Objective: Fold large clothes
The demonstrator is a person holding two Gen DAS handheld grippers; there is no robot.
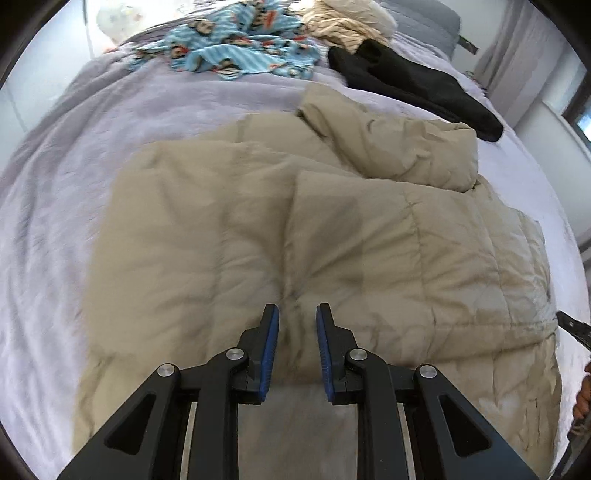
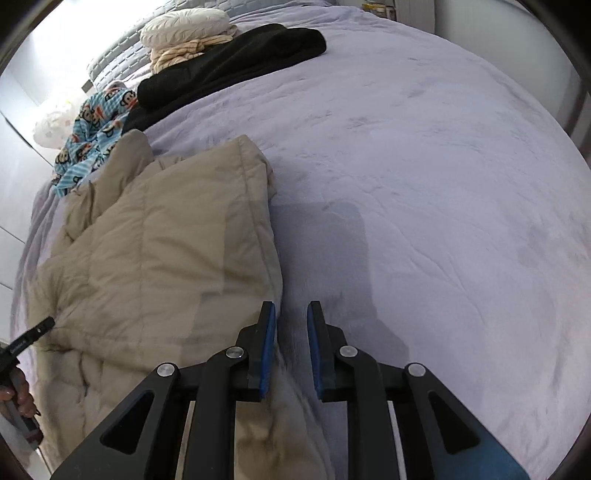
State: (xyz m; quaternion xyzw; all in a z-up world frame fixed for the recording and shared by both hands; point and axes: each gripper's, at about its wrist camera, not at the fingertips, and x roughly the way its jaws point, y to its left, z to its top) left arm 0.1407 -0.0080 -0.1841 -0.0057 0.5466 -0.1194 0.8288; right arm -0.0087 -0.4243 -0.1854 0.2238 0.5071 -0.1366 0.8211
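Both grippers hang over the bed, jaws slightly parted and pinching nothing. Left gripper sits above the beige quilted coat; right gripper sits just beside its edge, over the lavender bedspread. Coat lies flat, long axis running away from the grippers toward the black garment.

Right wrist view: wide bare stretch of lilac bedspread is seen across centre and right. Left half is occupied by beige quilted jacket. Upper left is blocked by black garment, patterned blue cloth and cream pillow.
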